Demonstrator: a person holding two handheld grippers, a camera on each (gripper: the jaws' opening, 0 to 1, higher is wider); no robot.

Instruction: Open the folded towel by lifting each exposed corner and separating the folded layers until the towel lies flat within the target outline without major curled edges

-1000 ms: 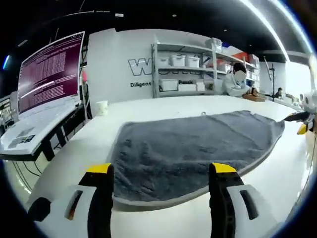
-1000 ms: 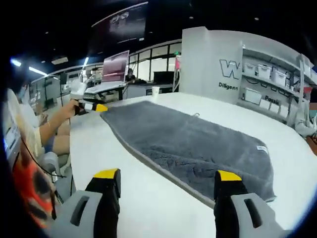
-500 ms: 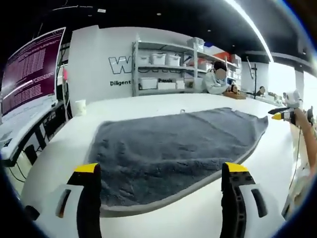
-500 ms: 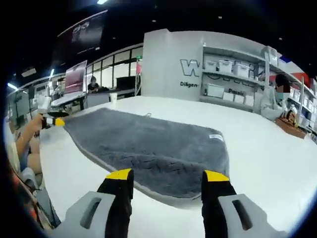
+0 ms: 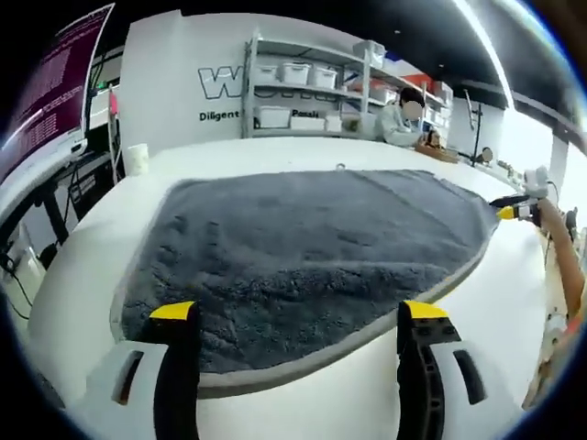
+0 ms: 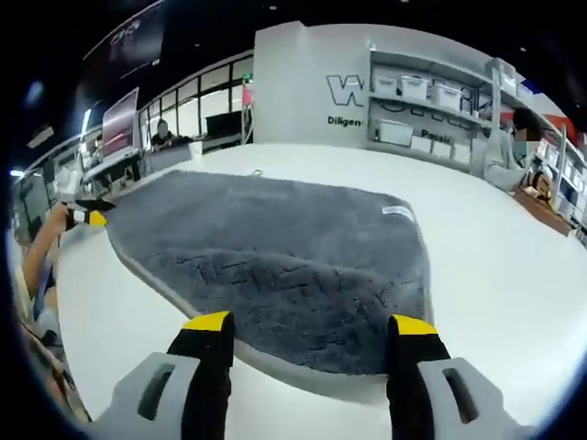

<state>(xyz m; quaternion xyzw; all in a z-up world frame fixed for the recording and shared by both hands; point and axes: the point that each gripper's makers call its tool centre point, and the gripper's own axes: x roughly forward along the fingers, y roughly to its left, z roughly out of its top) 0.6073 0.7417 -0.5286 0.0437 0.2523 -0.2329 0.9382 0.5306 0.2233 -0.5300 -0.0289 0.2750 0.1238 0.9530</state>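
Over the grey towel (image 5: 312, 247) edge, both grippers' jaws spread (nothing pinched).

A grey, fluffy towel (image 5: 312, 247) lies spread flat on the white table (image 5: 514, 302), its pale hem running along the near edge. A small white label (image 6: 397, 212) sits at one corner.

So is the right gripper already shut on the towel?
No, the right gripper is open, its jaws standing apart just short of the towel edge, with nothing between them.
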